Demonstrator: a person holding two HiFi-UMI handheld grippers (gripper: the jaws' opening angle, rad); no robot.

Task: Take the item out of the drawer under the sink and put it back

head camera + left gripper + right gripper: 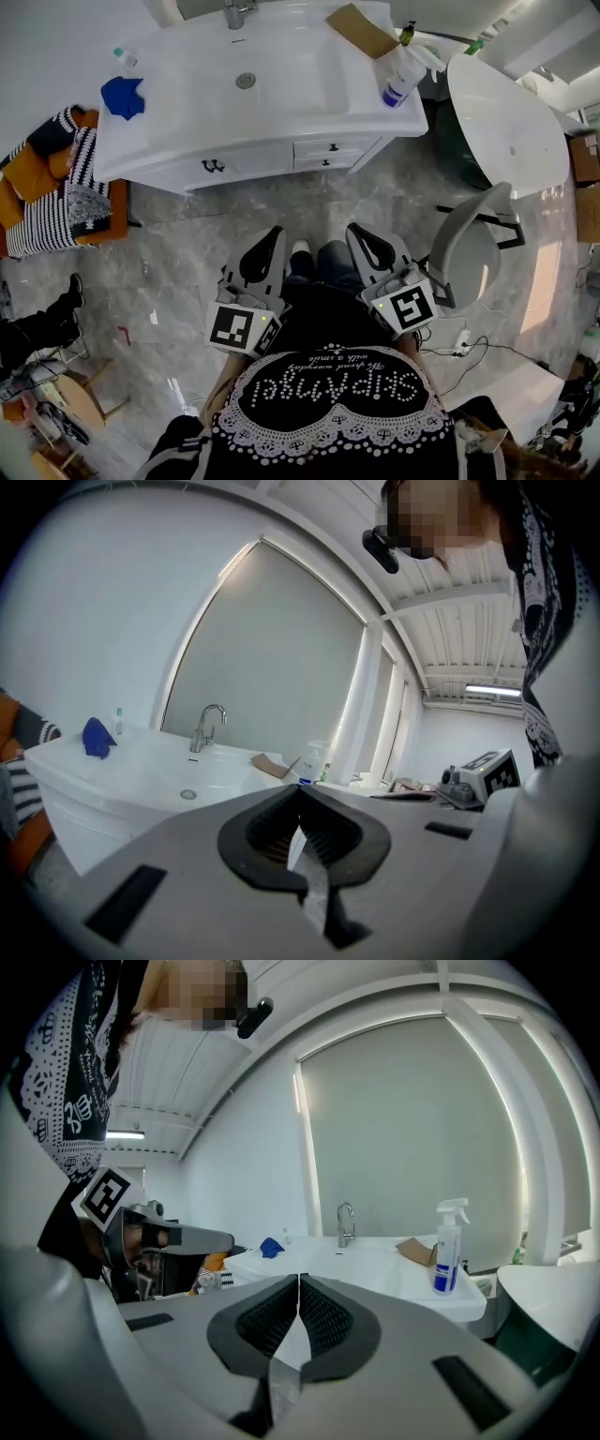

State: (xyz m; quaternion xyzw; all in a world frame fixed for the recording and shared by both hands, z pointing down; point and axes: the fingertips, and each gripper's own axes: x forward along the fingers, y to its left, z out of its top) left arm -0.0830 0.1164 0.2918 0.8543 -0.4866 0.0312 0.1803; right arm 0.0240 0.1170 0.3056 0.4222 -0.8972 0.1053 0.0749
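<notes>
Approach: left tongs and right tongs closed, empty, before the sink; next, grip its drawer handle

The black top bears white lettering and lace trim. The left gripper and right gripper are grey, black-padded.

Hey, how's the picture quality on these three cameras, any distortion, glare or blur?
Head view: sharp and evenly lit, though the white sink nearly washes out. Left gripper view: strong fisheye, black corners, straight lines bowed. Right gripper view: same fisheye, yet the spray bottle stays crisp.
</notes>
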